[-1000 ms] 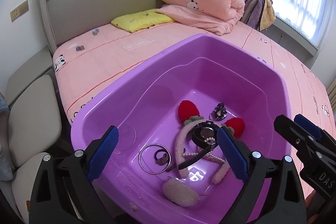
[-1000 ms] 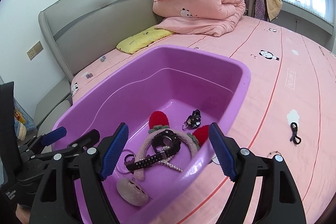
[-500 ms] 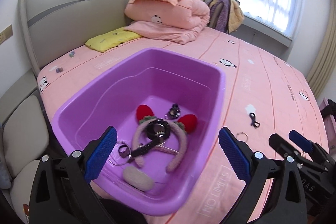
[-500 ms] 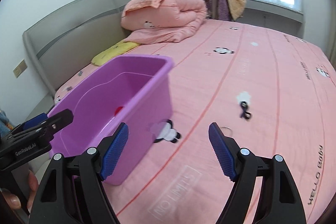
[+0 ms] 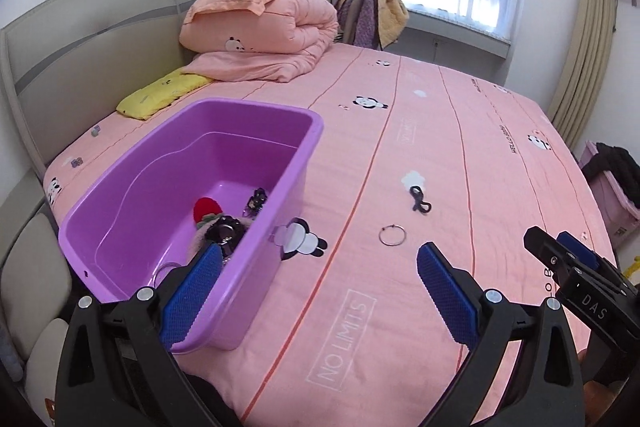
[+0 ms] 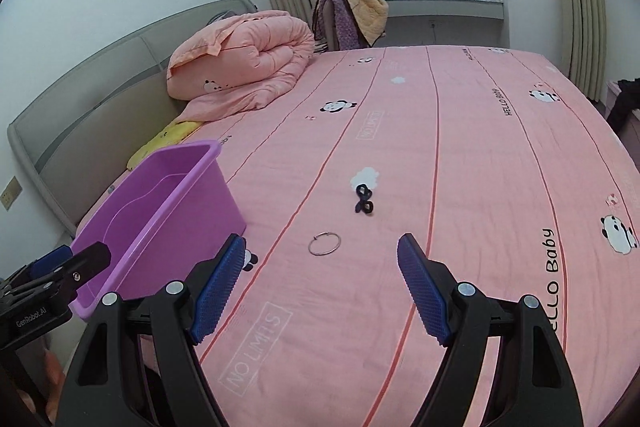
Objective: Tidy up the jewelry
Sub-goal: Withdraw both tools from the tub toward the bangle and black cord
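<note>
A purple plastic tub (image 5: pixel 280 155) stands on the pink bed and also shows in the right wrist view (image 6: pixel 216 195). Inside it lie a headband with red pompoms (image 5: pixel 208 211), a black watch (image 5: pixel 224 231) and a small dark charm (image 5: pixel 256 201). A thin silver ring (image 5: pixel 393 235) (image 6: pixel 324 243) and a small black looped piece (image 5: pixel 419 199) (image 6: pixel 363 201) lie on the sheet to the tub's right. My left gripper (image 5: pixel 316 291) is open and empty beside the tub's near right corner. My right gripper (image 6: pixel 320 287) is open and empty, just short of the silver ring.
A folded pink duvet (image 5: pixel 260 27) and a yellow pillow (image 5: pixel 160 97) lie by the grey headboard (image 5: pixel 80 67). A chair draped with clothes (image 6: pixel 348 11) stands at the far side under the window. A pink bin (image 5: pixel 612 195) stands beside the bed at right.
Both grippers have swung right, away from above the tub toward the open sheet. The ring and black piece now lie ahead of the right gripper. Both stay open.
</note>
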The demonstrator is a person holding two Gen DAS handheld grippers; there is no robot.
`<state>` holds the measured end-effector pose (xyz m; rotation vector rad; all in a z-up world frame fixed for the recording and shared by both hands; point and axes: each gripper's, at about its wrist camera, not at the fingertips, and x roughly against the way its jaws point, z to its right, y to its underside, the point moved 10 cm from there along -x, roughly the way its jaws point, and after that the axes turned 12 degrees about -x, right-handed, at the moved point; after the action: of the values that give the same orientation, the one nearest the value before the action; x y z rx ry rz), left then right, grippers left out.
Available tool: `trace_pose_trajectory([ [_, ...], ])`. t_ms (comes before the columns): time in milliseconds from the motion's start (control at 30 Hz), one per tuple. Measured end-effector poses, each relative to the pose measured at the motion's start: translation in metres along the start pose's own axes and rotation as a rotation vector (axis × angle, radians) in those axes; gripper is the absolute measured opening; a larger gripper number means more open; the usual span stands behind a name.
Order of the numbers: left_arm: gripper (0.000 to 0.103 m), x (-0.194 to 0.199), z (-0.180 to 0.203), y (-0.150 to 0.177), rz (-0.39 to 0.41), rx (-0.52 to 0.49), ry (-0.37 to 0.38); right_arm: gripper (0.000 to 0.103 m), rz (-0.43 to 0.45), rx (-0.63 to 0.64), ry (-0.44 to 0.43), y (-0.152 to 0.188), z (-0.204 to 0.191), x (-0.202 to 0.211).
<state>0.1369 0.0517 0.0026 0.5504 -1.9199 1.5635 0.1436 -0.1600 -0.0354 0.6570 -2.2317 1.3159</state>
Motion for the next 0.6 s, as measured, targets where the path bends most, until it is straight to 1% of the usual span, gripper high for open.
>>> trace_pose_trajectory([
  [233, 0.096, -0.015, 0.067, 0.007, -0.014, -0.054, 0.055, 0.075, -0.014, -0.034, 0.044, 0.009, 0.063, 0.005],
  [400, 0.096, -0.041, 0.106, 0.026, -0.054, -0.115, 0.078, 0.075, -0.056, -0.087, 0.072, 0.012, 0.105, -0.015],
  [467, 0.096, -0.056, 0.113, 0.031, -0.074, -0.132, 0.069, 0.075, -0.076, -0.096, 0.066, 0.011, 0.113, -0.028],
  [600, 0.096, -0.089, 0.111, 0.033, -0.096, -0.103, 0.051, 0.075, -0.127, -0.075, 0.06, 0.006, 0.116, -0.066],
])
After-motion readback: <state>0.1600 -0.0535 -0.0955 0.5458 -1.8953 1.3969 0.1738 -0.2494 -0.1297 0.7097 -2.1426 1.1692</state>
